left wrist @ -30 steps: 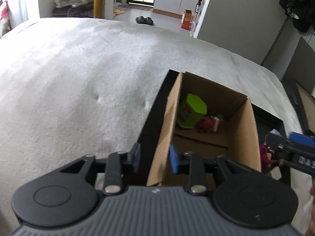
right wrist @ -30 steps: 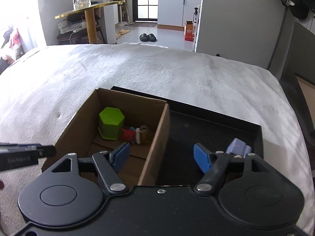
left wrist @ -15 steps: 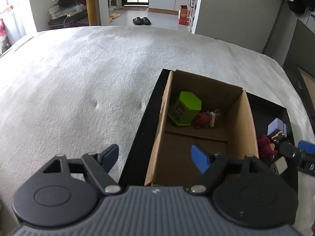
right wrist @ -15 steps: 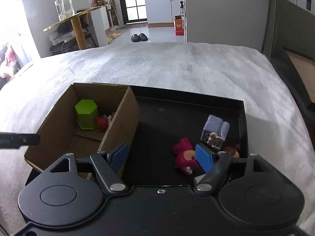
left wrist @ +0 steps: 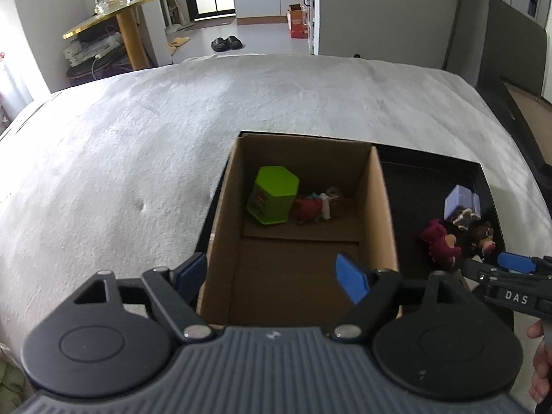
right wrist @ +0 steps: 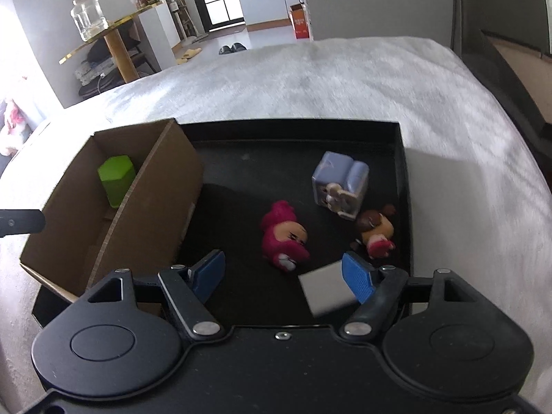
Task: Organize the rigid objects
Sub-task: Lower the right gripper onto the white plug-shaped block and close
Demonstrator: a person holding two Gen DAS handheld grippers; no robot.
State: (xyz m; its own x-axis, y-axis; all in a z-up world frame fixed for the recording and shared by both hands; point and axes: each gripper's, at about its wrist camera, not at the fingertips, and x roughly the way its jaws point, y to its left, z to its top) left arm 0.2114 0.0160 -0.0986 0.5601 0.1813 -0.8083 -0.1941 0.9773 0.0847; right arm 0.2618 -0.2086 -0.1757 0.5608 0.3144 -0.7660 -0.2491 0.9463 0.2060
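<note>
Right gripper (right wrist: 283, 272), jaws apart and empty, sits just below the pink toy (right wrist: 283, 233) at frame centre, toy's length running up-down; left gripper (left wrist: 272, 272), also apart, hangs over the box (left wrist: 383, 214).

A tray (right wrist: 405, 186) lies on the bed cover (right wrist: 345, 79). A cardboard box (right wrist: 162, 193) stands in the tray's left part. In the box's far end sit a hexagonal container (left wrist: 274, 195) and, just right of it, a small figure (left wrist: 310, 207). In the tray's open right part lie a plush-like figure (right wrist: 284, 234), to its right a bear figure (right wrist: 376, 233), behind that an armchair toy (right wrist: 341, 183), and nearest a flat block (right wrist: 326, 291).
</note>
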